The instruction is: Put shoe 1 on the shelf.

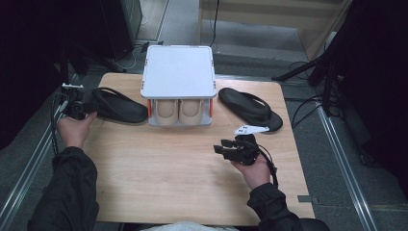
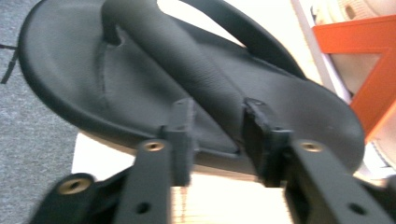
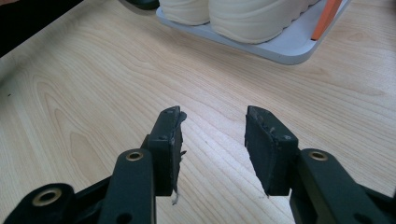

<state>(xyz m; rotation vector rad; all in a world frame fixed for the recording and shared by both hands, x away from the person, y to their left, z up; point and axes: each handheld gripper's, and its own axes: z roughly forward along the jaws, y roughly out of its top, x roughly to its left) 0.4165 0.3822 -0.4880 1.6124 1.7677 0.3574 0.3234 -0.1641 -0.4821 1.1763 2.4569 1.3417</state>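
Left hand-held gripper (image 2: 217,140) clamps the strap of a black flip-flop (image 1: 118,105) at the desk's (image 1: 159,168) left edge. Right hand-held gripper (image 3: 212,140) gapes empty above bare wood.

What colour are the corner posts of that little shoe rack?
Orange, clearest in the left gripper view.

left gripper (image 1: 90,109): held in left hand (image 1: 73,129) at the table's left edge, pointing right; in the left gripper view its jaws straddle a strap, pads (image 2: 183,135) against its sides. right gripper (image 1: 218,148): held in right hand (image 1: 255,169), pointing left, jaws parted with nothing between them. both forearms in dark sleeves.
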